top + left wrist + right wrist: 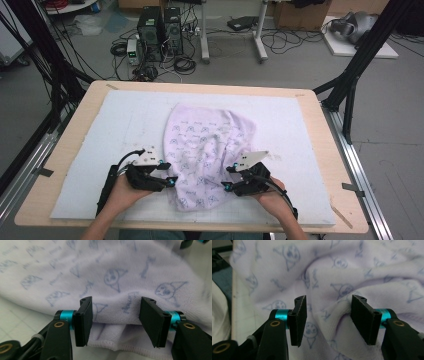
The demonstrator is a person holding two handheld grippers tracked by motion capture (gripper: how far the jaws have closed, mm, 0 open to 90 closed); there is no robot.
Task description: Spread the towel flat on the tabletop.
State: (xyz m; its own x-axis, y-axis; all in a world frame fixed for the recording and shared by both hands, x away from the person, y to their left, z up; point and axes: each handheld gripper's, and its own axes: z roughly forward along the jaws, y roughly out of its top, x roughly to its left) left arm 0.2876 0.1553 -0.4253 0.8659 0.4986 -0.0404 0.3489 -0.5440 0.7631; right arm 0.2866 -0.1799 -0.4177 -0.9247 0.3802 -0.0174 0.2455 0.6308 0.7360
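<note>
From above, the left gripper (171,181) and right gripper (226,187) flank the towel (207,145); their own views show jaws released, seemingly not pinching its folds.

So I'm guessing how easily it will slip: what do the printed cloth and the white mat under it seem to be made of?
The cloth looks like soft terry or microfibre: a matt, fuzzy pile, a stitched hem, limp folds, pale lilac with blue cartoon prints. The mat looks like thin white felt or foam, matt and faintly gridded; which of the two is hard to tell.
</note>
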